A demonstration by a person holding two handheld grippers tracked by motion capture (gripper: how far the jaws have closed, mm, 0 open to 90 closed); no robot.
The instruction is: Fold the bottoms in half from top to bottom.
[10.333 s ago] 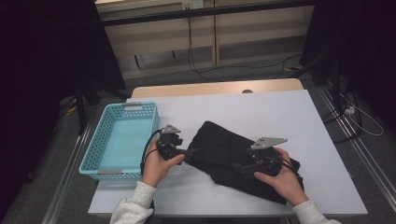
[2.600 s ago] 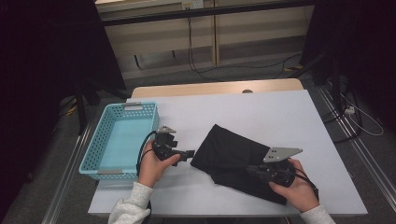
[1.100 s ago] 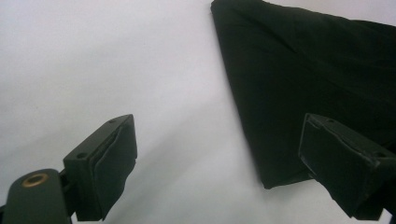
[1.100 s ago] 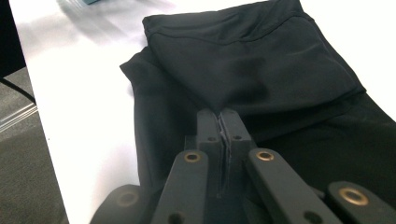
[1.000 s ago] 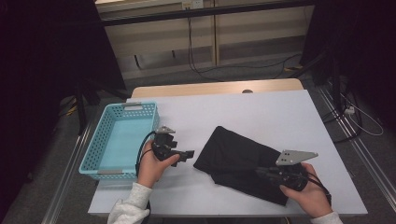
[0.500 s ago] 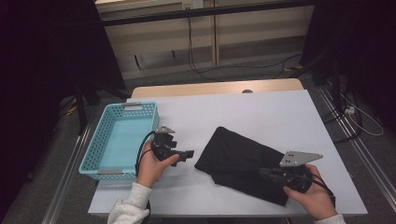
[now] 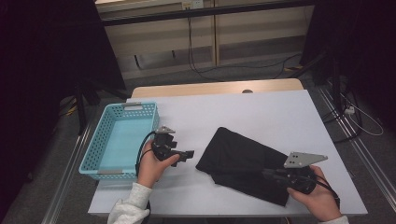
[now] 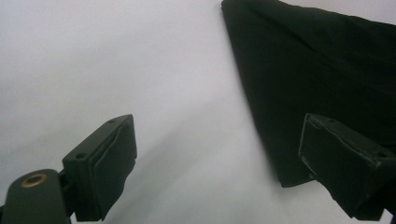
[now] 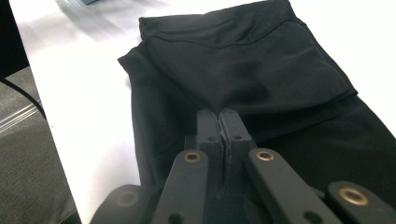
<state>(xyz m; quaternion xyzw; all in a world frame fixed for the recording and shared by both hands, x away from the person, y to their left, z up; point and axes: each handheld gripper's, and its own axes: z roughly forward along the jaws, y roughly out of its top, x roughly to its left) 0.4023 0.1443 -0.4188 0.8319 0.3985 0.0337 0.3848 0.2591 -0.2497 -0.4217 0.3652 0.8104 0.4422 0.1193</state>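
Note:
A black cloth (image 7: 243, 158) lies folded on the white table (image 7: 261, 112), right of centre. My right gripper (image 7: 267, 173) rests on its near right part, jaws shut on a fold of the top layer; in the right gripper view the cloth (image 9: 243, 60) draws in toward the closed tips of the right gripper (image 9: 219, 114). My left gripper (image 7: 189, 154) is held just left of the cloth, jaws open and empty. In the left gripper view, the left gripper (image 8: 224, 163) frames bare table, with the cloth's corner (image 8: 327, 70) beside the right-hand jaw.
A light blue plastic basket (image 7: 93, 150) stands empty at the table's left edge, beside the left hand. Bare tabletop stretches behind the cloth up to the far edge. Cables and dark stands sit on the floor beyond the table.
The right hand has slid slightly to the right and nearer the front edge, drawing the cloth's near part with it. The left hand has stayed put.

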